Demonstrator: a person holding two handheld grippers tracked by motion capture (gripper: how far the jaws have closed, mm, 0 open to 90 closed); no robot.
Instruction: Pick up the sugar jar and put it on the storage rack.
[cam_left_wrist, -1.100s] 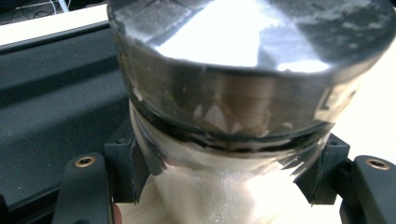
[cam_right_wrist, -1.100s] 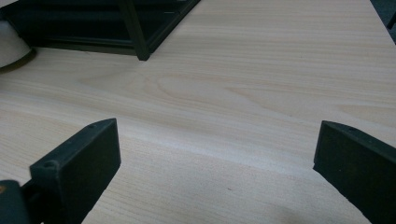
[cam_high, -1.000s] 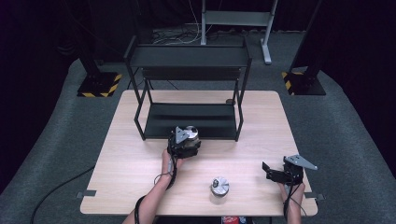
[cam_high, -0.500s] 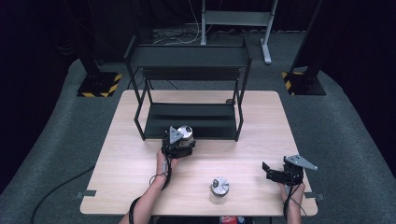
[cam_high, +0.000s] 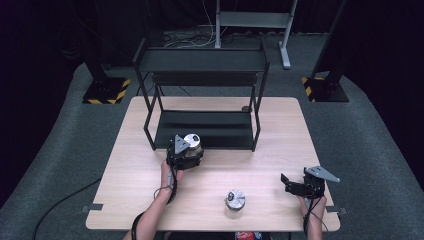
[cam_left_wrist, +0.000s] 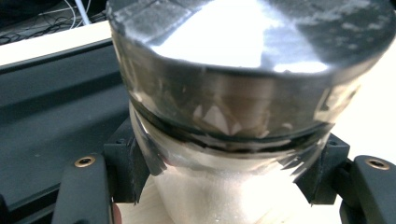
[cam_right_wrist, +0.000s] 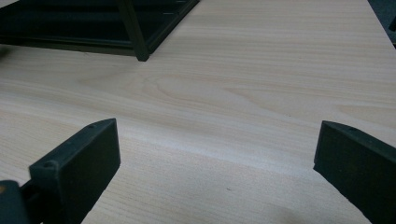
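From the high view, you stand at a pale wood-grain counter (cam_high: 260, 165) set on grey carpet in a dark room, with two black stands on yellow-and-black striped bases at the far left and right. One black two-tier shelf rack (cam_high: 202, 97) stands on the far half of the counter. You have two silver-lidded jars: one jar (cam_high: 191, 141) is clamped in your left hand-held gripper (cam_high: 186, 150) just in front of the rack's lower shelf, and the second jar (cam_high: 235, 200) stands alone near the counter's near edge, well apart from both hands. Your right hand-held gripper (cam_high: 295, 186) sits low at the near right corner, its jaws spread and nothing between them.

In the left gripper view, your jaws are closed on the jar (cam_left_wrist: 233, 93) just below its shiny lid, pads pressing its clear body on both sides; the rack's dark lower shelf (cam_left_wrist: 51, 107) lies just behind it.

In the right gripper view, your two jaws stand wide apart over bare wood (cam_right_wrist: 243, 107), holding nothing, with a corner of the rack (cam_right_wrist: 135, 28) farther off.
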